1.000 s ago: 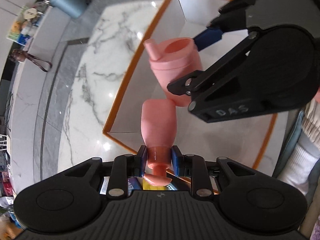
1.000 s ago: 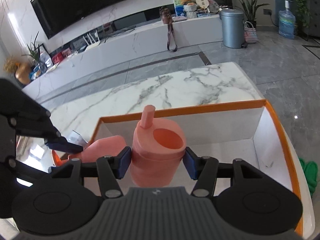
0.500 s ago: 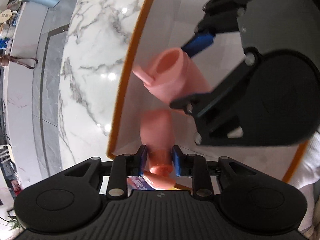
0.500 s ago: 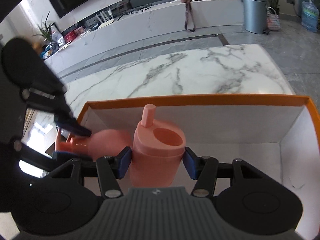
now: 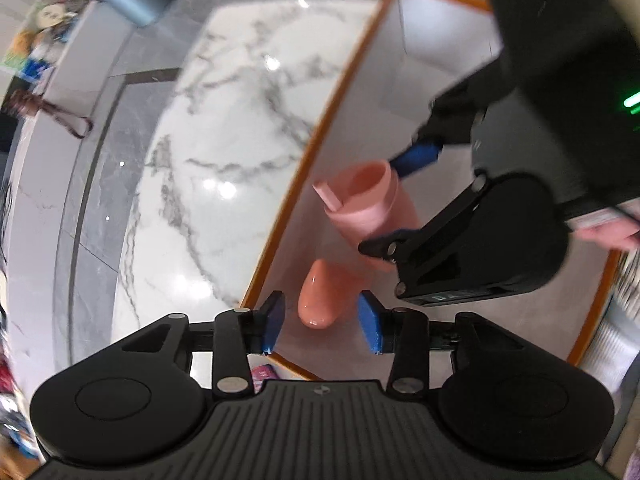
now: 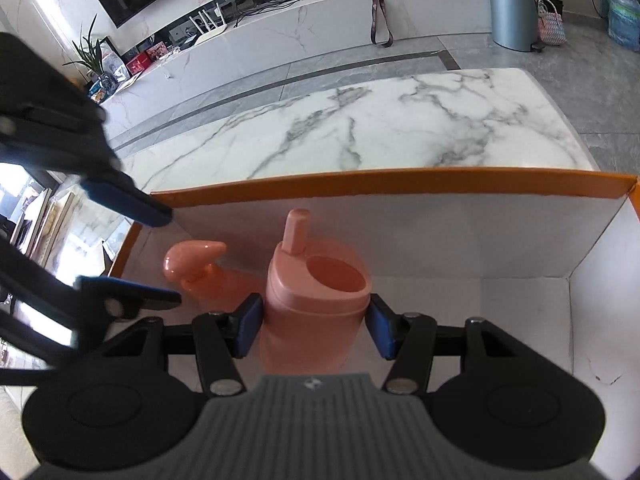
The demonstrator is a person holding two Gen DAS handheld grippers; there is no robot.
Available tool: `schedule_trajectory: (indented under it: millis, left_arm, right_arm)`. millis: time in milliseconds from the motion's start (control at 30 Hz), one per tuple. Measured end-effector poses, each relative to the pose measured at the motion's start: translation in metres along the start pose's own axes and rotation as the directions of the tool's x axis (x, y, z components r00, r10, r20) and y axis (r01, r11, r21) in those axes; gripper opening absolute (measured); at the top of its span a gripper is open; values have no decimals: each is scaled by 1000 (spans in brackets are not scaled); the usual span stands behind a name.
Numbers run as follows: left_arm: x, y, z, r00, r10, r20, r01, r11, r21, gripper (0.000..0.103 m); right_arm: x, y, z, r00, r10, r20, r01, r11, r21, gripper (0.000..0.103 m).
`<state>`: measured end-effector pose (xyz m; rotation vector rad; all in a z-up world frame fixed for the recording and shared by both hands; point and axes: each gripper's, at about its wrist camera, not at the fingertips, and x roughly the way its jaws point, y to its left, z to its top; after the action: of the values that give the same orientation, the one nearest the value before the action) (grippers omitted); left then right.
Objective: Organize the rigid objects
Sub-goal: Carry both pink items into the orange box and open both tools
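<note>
Box: orange-rimmed white box (image 6: 400, 188) on the marble tabletop (image 6: 400, 128), set at the tabletop's near edge.
Left gripper (image 5: 322, 322): pads spread wide, holding nothing; the pink bottle-shaped piece (image 5: 322, 300) lies between them, touching neither.
Bottle-shaped piece: on its side on the box floor, in the near-left corner, knobbed end toward the left wall in the right wrist view.
Right gripper (image 6: 316, 330): pads set against both sides of the pink spouted cup (image 6: 316, 300), pinching it upright.
Spouted cup: inside the box, just beside the lying piece; whether its base rests on the floor I cannot tell.
Risk 1: cup let go above the floor or tilted; it topples onto the lying piece.
Risk 2: left gripper lifting out clips the orange rim or nudges the rounded piece, which likely rolls.
Risk 3: the two grippers are close together over one corner; they may knock each other.
</note>
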<state>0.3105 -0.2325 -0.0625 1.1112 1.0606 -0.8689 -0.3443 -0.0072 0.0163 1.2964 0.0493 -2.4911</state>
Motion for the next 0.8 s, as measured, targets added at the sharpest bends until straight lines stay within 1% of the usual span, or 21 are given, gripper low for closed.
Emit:
schedule_trajectory:
  millis: [67,133,200,233,300,367,467,500,533,600,633,700,733,800]
  left_arm:
    - [-8,5,-6,999,7,49,-4,997,-73,50]
    - [-16,12,-18,996,12,91,3,986,-165,50]
    - [-22,19,-32,992,1,130,34,963,-266,51]
    - [-23,22,-38,990,-6,141,51,947,-317,52]
    - [-23,27,-53,989,0,147,63,905,-420,51]
    - [-21,27,-65,988,-3,152,81,857,-510,51]
    - [-15,23,-82,985,-25,172,126,783,-609,51]
    - [-12,27,-88,981,-29,192,146,760,-633,50]
    - [-15,21,-94,976,-34,215,171,734,-658,48]
    - [-11,20,-102,966,-40,254,213,675,-706,48]
    - [-14,17,-110,962,-38,271,230,650,-724,46]
    - [-14,16,-122,950,-38,309,268,604,-751,45]
    - [-18,10,-130,946,-37,323,283,583,-762,44]
    - [-23,3,-140,937,-32,348,307,551,-776,42]
  right_arm:
    - [2,4,1,1000,-7,2,7,1000,-13,57]
    - [3,7,2,1000,-23,10,23,999,-25,57]
    - [6,11,4,998,-59,6,59,998,-30,58]
    - [7,12,4,998,-68,2,69,997,-31,58]
    - [10,15,5,998,-70,-5,70,997,-30,58]
    - [13,19,6,997,-74,-11,74,997,-38,58]
    - [16,28,7,996,-91,-17,90,994,-67,59]
    - [17,29,7,996,-85,-21,84,994,-71,59]
    - [18,30,6,997,-79,-28,77,994,-73,60]
    - [19,32,4,996,-70,-52,65,994,-84,64]
    - [18,33,3,996,-67,-58,62,994,-88,65]
    - [16,35,1,995,-76,-63,70,993,-100,67]
    - [14,36,0,995,-78,-69,70,992,-107,72]
    - [9,37,-3,994,-68,-85,58,991,-118,76]
